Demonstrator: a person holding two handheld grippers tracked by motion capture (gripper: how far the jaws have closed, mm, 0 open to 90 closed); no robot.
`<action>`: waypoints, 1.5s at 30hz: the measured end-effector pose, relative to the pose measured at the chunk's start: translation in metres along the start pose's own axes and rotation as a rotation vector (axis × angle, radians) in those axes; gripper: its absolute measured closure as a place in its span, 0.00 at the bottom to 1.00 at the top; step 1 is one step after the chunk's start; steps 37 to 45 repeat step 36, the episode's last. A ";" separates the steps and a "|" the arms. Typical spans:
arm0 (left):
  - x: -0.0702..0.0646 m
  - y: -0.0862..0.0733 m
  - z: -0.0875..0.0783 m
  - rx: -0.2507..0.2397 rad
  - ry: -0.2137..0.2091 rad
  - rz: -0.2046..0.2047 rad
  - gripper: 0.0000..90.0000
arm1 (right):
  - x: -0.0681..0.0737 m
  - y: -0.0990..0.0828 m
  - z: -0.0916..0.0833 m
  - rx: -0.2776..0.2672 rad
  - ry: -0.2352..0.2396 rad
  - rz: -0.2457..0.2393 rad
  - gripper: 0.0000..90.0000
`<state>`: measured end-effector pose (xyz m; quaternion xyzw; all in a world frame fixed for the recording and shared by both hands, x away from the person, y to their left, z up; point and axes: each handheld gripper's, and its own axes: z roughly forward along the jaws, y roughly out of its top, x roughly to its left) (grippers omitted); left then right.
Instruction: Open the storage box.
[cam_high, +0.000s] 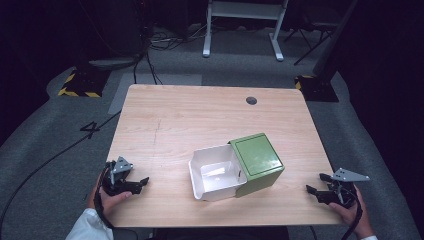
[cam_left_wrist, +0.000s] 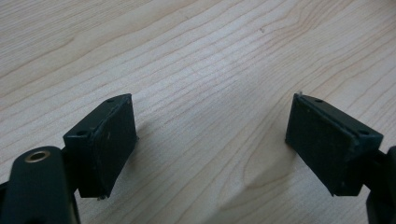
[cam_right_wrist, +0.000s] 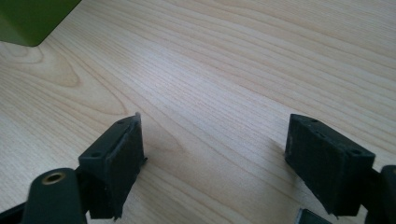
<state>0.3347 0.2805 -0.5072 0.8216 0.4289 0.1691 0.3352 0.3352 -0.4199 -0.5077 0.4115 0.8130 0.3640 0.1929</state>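
Tongs at rest on either side of an opened box.
High view: green box (cam_high: 257, 161) lies tipped on the table (cam_high: 200, 115), its white drawer (cam_high: 216, 175) drawn out toward the person, left tongs (cam_high: 142, 181) and right tongs (cam_high: 315, 184) well apart from it. Left gripper view: jaws spread, nothing between, over bare wood. Right gripper view: jaws likewise released; a green corner (cam_right_wrist: 35, 18) of the box lies ahead, probably awaiting a reach.

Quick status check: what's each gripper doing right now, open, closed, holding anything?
Left gripper: open, nothing between its jaws, bare wooden table under it.
Right gripper: open, holding nothing, apart from the green box.
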 end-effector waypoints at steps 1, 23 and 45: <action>0.000 0.000 0.000 -0.001 -0.001 0.000 0.18 | 0.000 0.000 0.000 0.000 0.000 0.000 0.22; 0.000 0.000 0.001 -0.002 0.003 -0.007 0.18 | 0.000 0.000 0.000 0.000 -0.001 0.000 0.22; 0.000 0.001 0.001 -0.004 0.007 -0.008 0.18 | 0.000 0.000 0.000 0.000 0.000 0.000 0.22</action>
